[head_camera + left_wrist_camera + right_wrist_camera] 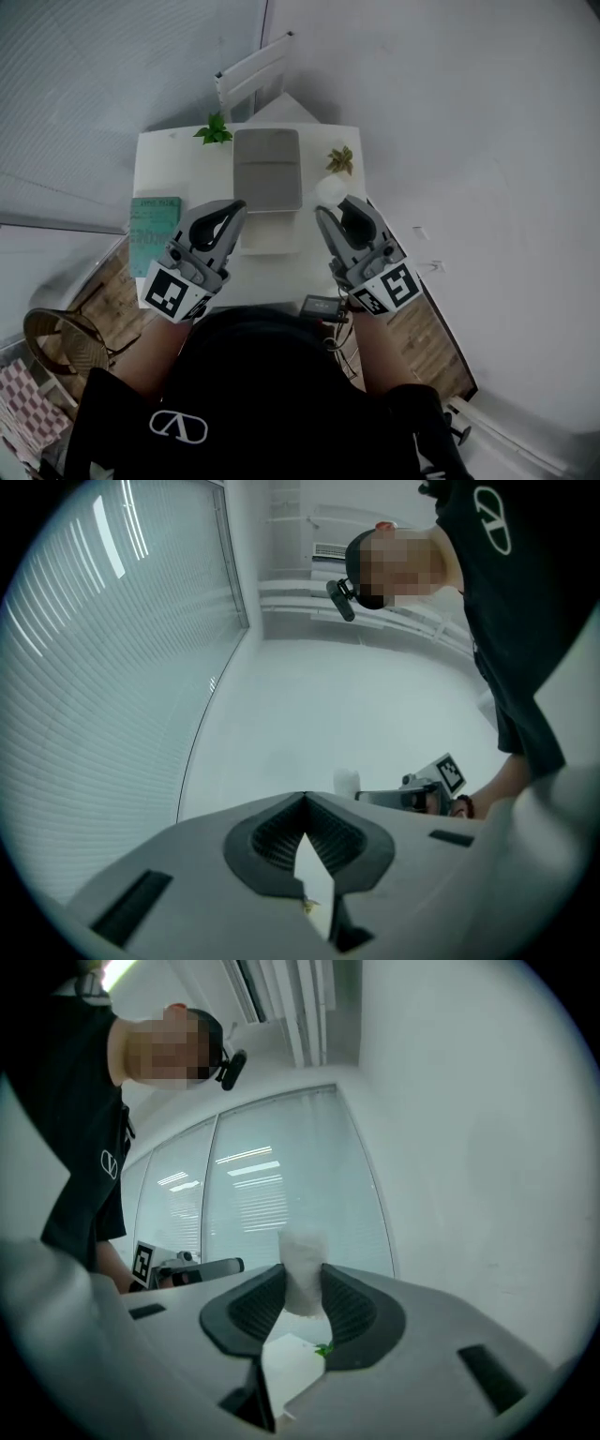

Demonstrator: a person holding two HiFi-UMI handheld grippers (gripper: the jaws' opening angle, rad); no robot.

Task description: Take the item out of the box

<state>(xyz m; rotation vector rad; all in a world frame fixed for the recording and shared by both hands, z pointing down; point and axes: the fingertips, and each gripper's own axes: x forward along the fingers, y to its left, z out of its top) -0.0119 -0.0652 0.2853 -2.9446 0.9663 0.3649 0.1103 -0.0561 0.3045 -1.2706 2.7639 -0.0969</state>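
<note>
White item [302,1277]: pinched between the ribbed pads of the right gripper [330,206], jaws narrowly apart on it, its top poking past the tips. It is held in the air to the right of the open box [269,239] on the white table [169,164]. Left gripper [305,801]: pad tips meet, nothing between them, raised beside the box's left edge.

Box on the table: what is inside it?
The open box shows a bare pale interior; the left gripper covers its left edge. The right gripper is clamped on a whitish item.
</note>
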